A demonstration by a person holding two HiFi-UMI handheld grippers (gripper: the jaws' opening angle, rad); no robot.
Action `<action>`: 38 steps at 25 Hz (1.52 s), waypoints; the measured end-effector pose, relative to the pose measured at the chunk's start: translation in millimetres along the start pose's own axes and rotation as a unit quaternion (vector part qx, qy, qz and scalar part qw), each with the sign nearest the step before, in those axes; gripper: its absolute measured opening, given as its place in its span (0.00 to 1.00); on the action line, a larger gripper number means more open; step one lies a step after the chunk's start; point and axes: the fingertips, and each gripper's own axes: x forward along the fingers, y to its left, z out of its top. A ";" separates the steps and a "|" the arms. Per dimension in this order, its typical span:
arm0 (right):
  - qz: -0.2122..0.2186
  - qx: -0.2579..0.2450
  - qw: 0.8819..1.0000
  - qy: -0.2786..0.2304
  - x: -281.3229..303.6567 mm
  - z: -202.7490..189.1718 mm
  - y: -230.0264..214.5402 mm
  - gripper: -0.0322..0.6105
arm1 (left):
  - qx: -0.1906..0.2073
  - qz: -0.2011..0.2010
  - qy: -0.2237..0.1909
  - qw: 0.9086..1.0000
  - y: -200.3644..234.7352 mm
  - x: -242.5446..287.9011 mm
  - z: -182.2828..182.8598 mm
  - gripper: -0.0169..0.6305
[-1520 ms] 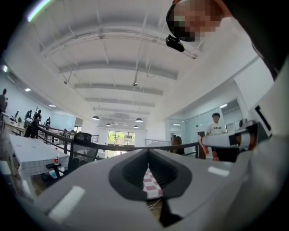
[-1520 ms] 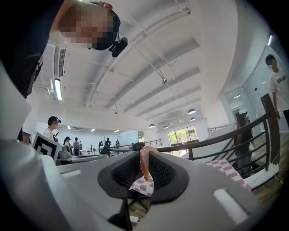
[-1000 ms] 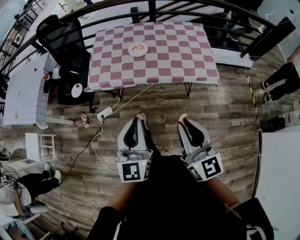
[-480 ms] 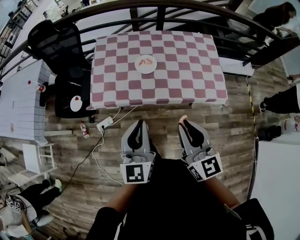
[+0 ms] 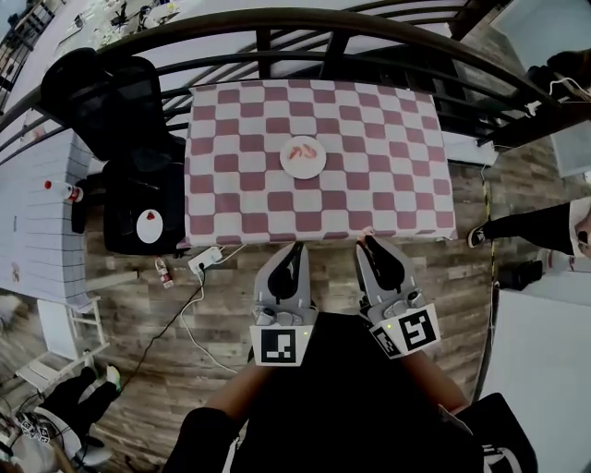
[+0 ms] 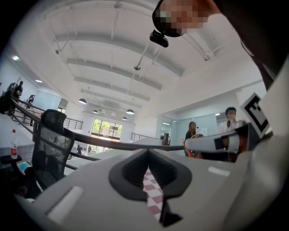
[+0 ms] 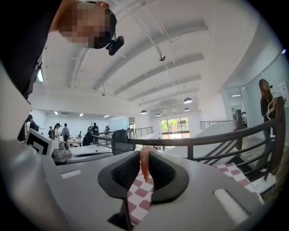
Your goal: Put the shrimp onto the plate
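Observation:
A white plate (image 5: 310, 167) with shrimp (image 5: 300, 151) on it lies on the pink-and-white checkered table (image 5: 379, 139), left of the middle. My right gripper (image 5: 366, 239) is at the table's near edge, shut on a pink shrimp (image 7: 144, 165) that stands up between its pads (image 7: 160, 170). My left gripper (image 5: 295, 247) hovers beside it, just short of the table edge, jaws closed with nothing between them. In the left gripper view the left gripper (image 6: 146, 154) points up over the checkered cloth.
A dark railing (image 5: 305, 18) curves behind the table. A black office chair (image 5: 102, 92) and a black seat (image 5: 138, 208) stand left of it. A power strip (image 5: 205, 262) and cable lie on the wood floor. A person's leg (image 5: 526, 226) shows at right.
The table has come closer and now sits just beyond both grippers' tips. Both grippers keep their pose, and the shrimp stays in the right one.

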 end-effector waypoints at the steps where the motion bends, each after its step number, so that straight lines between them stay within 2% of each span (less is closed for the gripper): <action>1: 0.000 0.000 1.000 0.001 8.9 0.5 -0.1 0.14 | -0.003 -0.001 0.001 1.000 6.5 6.7 0.2 0.04; 6: -0.003 -0.005 1.000 0.011 41.7 7.0 -4.6 0.14 | -0.004 -0.004 0.006 1.000 36.7 34.0 6.5 0.04; 14: -0.005 -0.005 1.000 0.016 76.3 14.4 -15.3 0.14 | 0.012 0.023 -0.008 1.000 84.3 56.7 19.8 0.04; 19: 0.021 -0.004 0.999 0.027 86.1 10.5 -9.8 0.14 | 0.008 0.046 -0.004 0.999 91.0 53.4 15.3 0.04; 23: 0.061 0.007 0.998 0.030 97.9 7.4 -8.7 0.14 | 0.010 0.073 0.008 0.997 93.3 55.8 11.1 0.04; 25: 0.076 0.006 0.997 0.030 105.1 9.1 -13.9 0.14 | 0.016 0.086 0.008 0.996 94.0 61.1 14.6 0.04; 32: 0.087 0.006 0.995 0.040 125.9 2.8 -48.4 0.14 | 0.029 0.119 0.000 0.992 89.8 79.5 26.7 0.04; 38: 0.134 0.016 0.989 0.059 147.3 -6.7 -53.0 0.14 | 0.030 0.140 -0.005 0.990 92.3 93.1 31.6 0.04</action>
